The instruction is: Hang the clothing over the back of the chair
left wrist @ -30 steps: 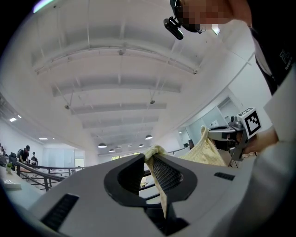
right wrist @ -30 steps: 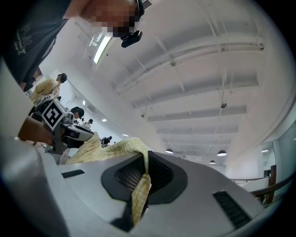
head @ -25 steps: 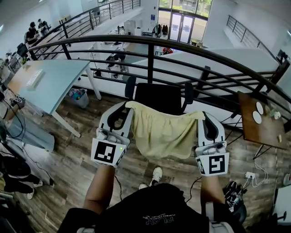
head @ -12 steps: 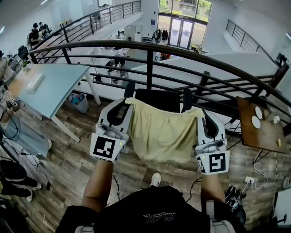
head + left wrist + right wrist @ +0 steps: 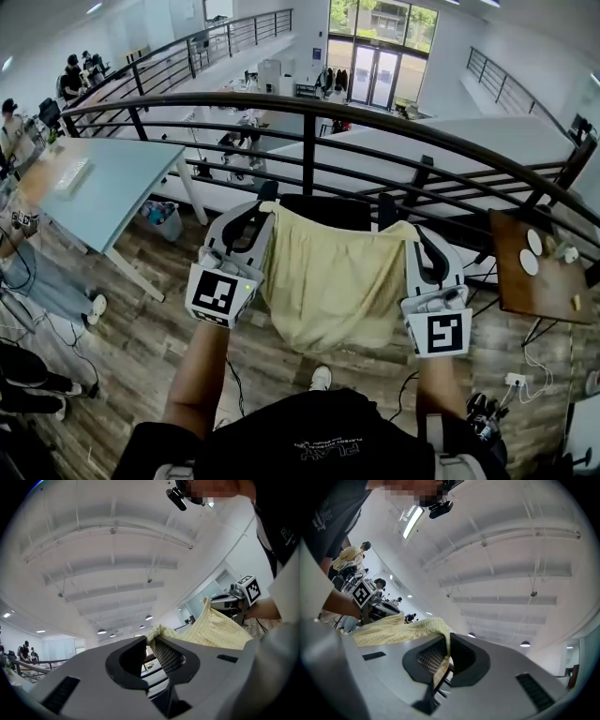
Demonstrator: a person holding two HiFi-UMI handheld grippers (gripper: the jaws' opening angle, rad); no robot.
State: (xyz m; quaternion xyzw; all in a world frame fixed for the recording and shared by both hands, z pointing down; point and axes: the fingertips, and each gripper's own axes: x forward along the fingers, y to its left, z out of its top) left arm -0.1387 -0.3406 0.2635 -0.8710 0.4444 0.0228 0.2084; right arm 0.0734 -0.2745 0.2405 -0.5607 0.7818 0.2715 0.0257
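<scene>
**Item: clothing (image 5: 333,281).** Pale yellow garment with a fine check weave. You are holding it spread out in the air by its top edge. It is hanging in front of you, with the black chair (image 5: 328,208) just behind its upper hem at 12 o'clock. It is not yet resting on the backrest.

**Left gripper (image 5: 265,216).** At 10 o'clock of the cloth. In the left gripper view its jaws are pinching a bunched fold of the top corner, so they are standing a little apart around the thickness.

**Right gripper (image 5: 413,236).** At 2 o'clock of the cloth. In the right gripper view its jaws are almost together on a thin single edge, and a strip of fabric is trailing down between the pads.

**Handling.**
- The garment is looking light, soft and limp, and it is sagging in the middle between your two grips.
- It is likely to slide on a smooth backrest, so you are best holding it at the two top corners, as you are now.
- Nothing about it is looking fragile.

**Markings.**
- No label or brand is showing on the garment.
- Each gripper's cube is showing black-and-white square patterns, without words.
- Your dark shirt is showing pale print at 6 o'clock, too small and inverted to read.
</scene>
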